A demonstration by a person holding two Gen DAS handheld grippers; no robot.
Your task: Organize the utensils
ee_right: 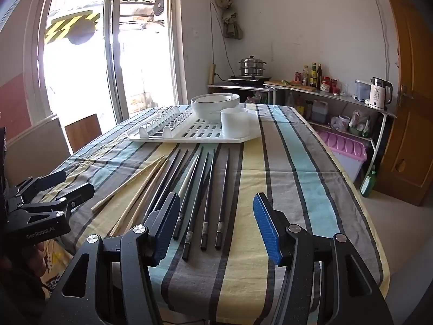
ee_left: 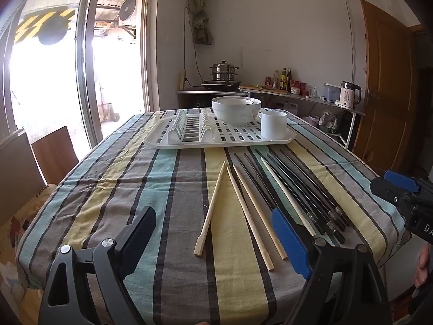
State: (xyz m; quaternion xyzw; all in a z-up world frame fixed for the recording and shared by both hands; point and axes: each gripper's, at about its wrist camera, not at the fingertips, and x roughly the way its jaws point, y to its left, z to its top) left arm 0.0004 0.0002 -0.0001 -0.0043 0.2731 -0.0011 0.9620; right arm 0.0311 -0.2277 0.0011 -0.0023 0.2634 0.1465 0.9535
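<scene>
Several light wooden chopsticks (ee_left: pixel 213 205) and several black chopsticks (ee_left: pixel 305 187) lie on the striped tablecloth, with one wooden chopstick among the black ones. They also show in the right wrist view: the wooden ones (ee_right: pixel 135 187) and the black ones (ee_right: pixel 208 189). My left gripper (ee_left: pixel 213 241) is open above the wooden chopsticks' near ends. My right gripper (ee_right: pixel 216 227) is open above the black chopsticks' near ends. A white cup (ee_left: pixel 273 125) stands on the white drying rack (ee_left: pixel 189 143) behind them.
Stacked white bowls (ee_left: pixel 236 108) sit on the rack beside the cup. A counter with a steamer pot (ee_left: pixel 223 71), bottles and a kettle (ee_left: pixel 349 94) runs along the back wall. A chair back (ee_left: pixel 54 154) stands at the table's left. A wooden door (ee_right: pixel 411 103) is at the right.
</scene>
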